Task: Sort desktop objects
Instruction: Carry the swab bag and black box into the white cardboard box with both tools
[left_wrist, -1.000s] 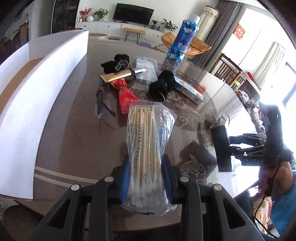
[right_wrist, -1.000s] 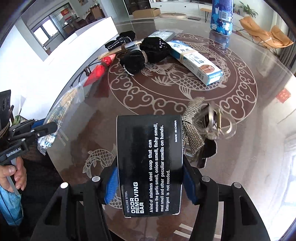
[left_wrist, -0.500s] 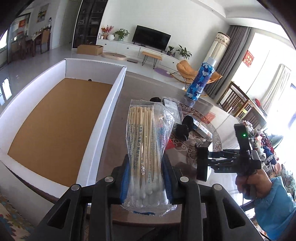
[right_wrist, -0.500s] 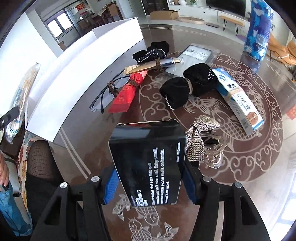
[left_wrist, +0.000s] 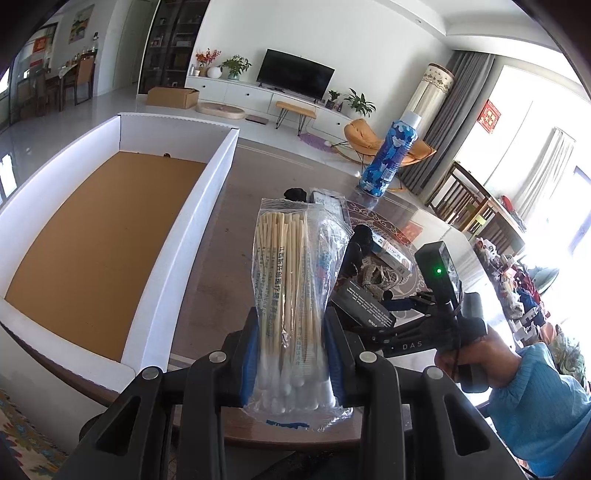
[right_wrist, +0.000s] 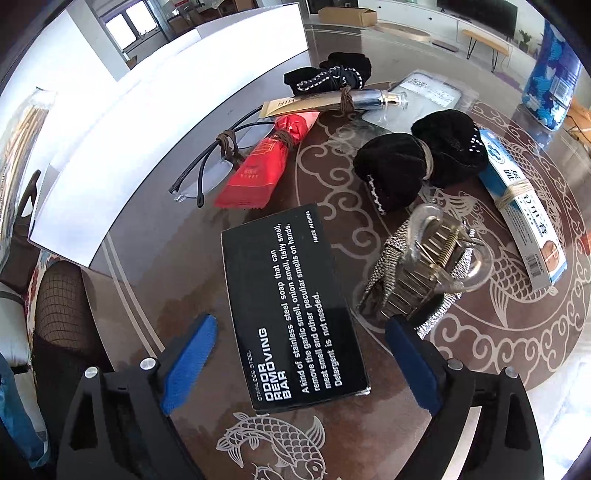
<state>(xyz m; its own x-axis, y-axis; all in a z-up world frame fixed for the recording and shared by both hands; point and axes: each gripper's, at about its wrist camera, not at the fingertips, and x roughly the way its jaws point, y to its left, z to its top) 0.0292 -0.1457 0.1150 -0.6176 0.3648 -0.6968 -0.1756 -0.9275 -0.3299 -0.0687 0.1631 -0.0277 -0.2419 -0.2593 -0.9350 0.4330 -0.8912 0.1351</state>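
The left gripper (left_wrist: 293, 354) pinches the cotton swab bag (left_wrist: 291, 295) beside the white box (left_wrist: 177, 236). The right gripper (right_wrist: 299, 354) has its fingers spread around the black box (right_wrist: 291, 306), which lies on the table (right_wrist: 498, 332).

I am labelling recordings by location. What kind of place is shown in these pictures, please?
Most likely a home living room: a flat black television on a long white cabinet, an orange lounge chair, potted green plants, and a round brown table with carp patterns.

The blue patterned bottle (right_wrist: 554, 70) is cut off by the frame's far right edge; the red packet (right_wrist: 262, 166)'s print is too small to be read.
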